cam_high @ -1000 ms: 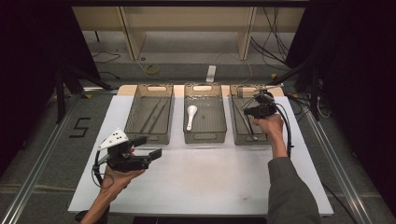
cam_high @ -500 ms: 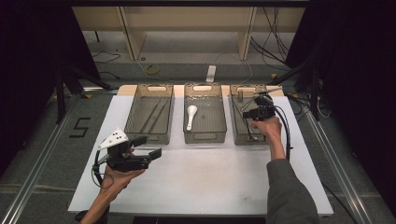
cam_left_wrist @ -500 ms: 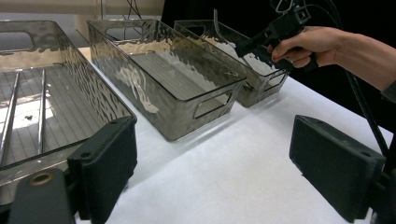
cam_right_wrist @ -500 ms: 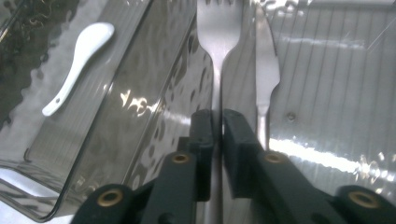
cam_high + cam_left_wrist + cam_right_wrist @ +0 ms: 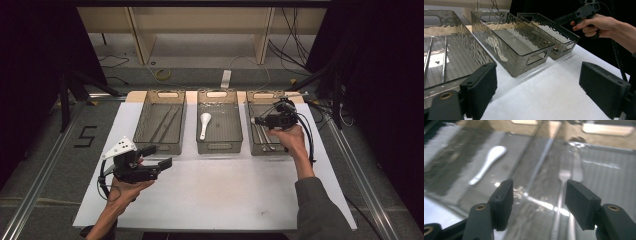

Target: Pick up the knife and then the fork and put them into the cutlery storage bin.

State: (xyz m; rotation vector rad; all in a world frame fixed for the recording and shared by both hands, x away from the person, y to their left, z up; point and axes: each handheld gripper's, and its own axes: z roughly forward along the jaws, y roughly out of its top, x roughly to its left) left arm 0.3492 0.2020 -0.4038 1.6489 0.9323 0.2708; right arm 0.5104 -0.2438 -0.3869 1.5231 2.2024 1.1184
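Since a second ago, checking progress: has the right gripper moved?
Yes. The right gripper has shifted slightly toward the person over the right bin; fingers open.

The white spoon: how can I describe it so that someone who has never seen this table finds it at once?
On the white table three clear plastic bins stand in a row at the far side. Look in the middle bin: the white ceramic soup spoon lies on its floor, bowl away from the person. It is alone in its bin and the only white utensil; the bins beside it hold thin metal pieces.
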